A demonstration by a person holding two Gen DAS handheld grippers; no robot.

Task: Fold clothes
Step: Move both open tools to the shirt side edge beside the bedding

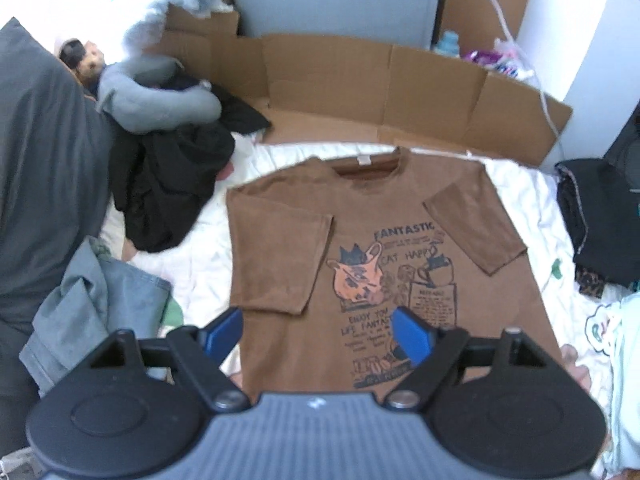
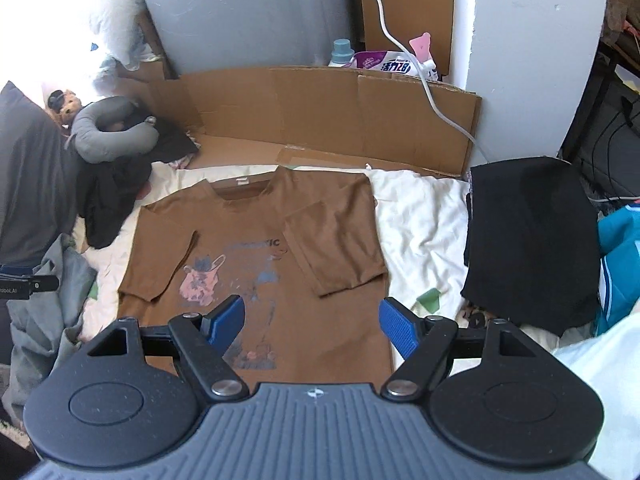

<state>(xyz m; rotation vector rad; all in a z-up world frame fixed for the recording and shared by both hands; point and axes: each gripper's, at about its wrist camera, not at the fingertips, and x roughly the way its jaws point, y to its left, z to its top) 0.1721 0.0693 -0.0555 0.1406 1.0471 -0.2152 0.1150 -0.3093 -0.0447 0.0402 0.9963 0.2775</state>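
Now, from your left wrist, your left tongs (image 1: 318, 330) stand wide apart and empty above the brown T-shirt (image 1: 384, 240), which lies flat on the white bed sheet (image 1: 200, 264), both sleeves folded inward. From your right wrist, your right tongs (image 2: 312, 322) gape too, holding nothing, shirt (image 2: 256, 248) just ahead, black folded cloth (image 2: 528, 240) rightward.

a white-sheeted bed (image 2: 420, 216) carries a brown t-shirt (image 2: 280, 240) centrally, black clothes (image 2: 528, 240) at three o'clock, grey garments (image 1: 92, 300) at nine.
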